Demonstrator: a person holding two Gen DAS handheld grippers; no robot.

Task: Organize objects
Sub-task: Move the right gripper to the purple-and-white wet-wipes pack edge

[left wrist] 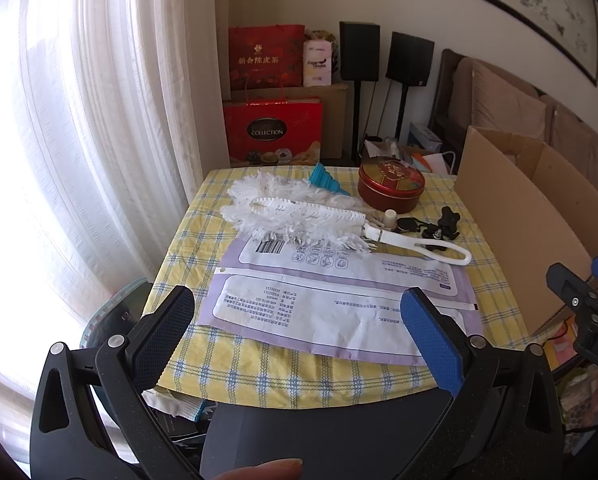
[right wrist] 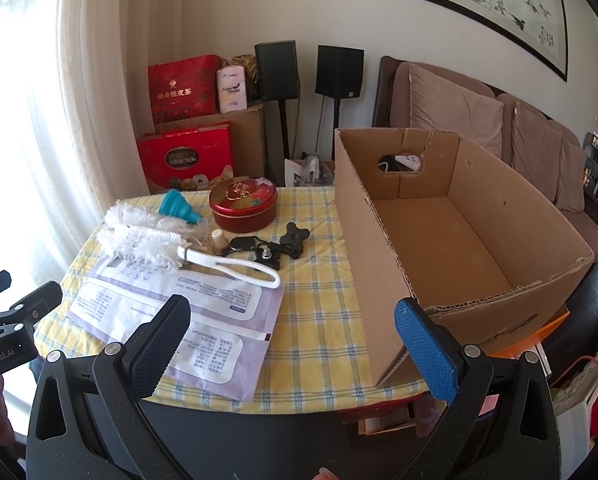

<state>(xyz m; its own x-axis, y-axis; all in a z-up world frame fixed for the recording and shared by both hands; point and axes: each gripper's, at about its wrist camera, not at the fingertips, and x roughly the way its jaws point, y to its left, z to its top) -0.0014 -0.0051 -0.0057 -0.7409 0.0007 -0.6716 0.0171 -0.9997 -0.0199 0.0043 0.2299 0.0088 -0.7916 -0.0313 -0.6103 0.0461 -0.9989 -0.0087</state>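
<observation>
Cardboard box (right wrist: pixel 479 248) stands right of tin (right wrist: pixel 243 203), duster (right wrist: pixel 147 236) and envelopes (right wrist: pixel 203 320).

Lower red gift box (left wrist: pixel 272 131), below the upper red bag (left wrist: pixel 265 57): "COLLECTION". Upper bag: gold Chinese characters "新会陈皮茶".

My right gripper (right wrist: pixel 293 344) hangs wide open over the near edge of the checked tablecloth (right wrist: pixel 319 312). The open cardboard box (right wrist: pixel 439 236) sits on the right. On the left lie two mailers (right wrist: pixel 187 320), a white duster (right wrist: pixel 159 244), and farther off a red tin (right wrist: pixel 243 204).
</observation>
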